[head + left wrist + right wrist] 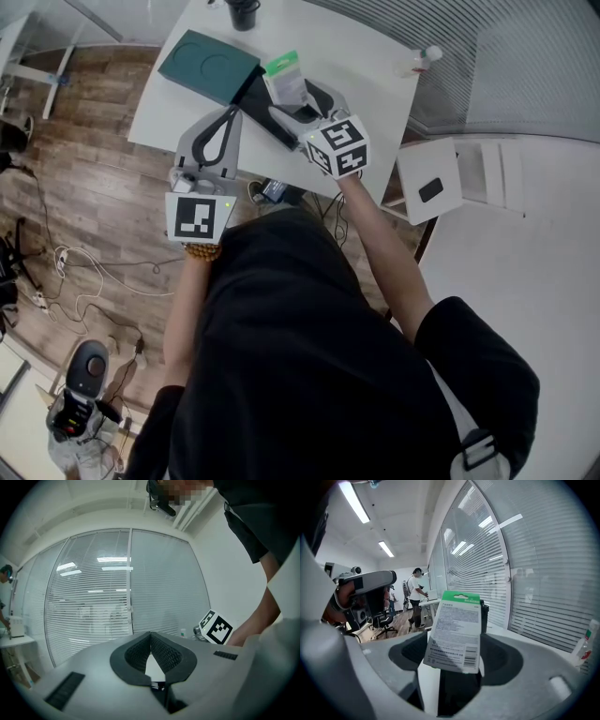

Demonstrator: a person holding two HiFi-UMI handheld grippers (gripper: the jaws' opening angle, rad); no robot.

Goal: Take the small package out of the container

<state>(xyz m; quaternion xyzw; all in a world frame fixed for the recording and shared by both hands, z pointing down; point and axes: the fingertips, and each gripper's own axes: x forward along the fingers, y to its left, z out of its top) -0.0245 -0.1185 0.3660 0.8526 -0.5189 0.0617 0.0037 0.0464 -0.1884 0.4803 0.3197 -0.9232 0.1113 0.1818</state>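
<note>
Firmly, the right gripper (302,105) pinches the package (454,630); the left gripper (151,637) sits closed, empty. Carry it steadily clear of the container (208,64).

White bench (375,56), brown wood-plank floor (84,169), dark teal container (208,66), black cup (243,13), and white blinds (93,597) in fine horizontal slats. White small package (455,632) with a bright green strip along the top, fine dark print and a black barcode. Pale grey left gripper (150,634) and right gripper (457,644) with black, grid-textured pads (164,651) inside the jaws, each with a white cube (339,145) patterned in black squares; orange-brown beads (202,251) and a black shirt (300,356) on the person.
</note>
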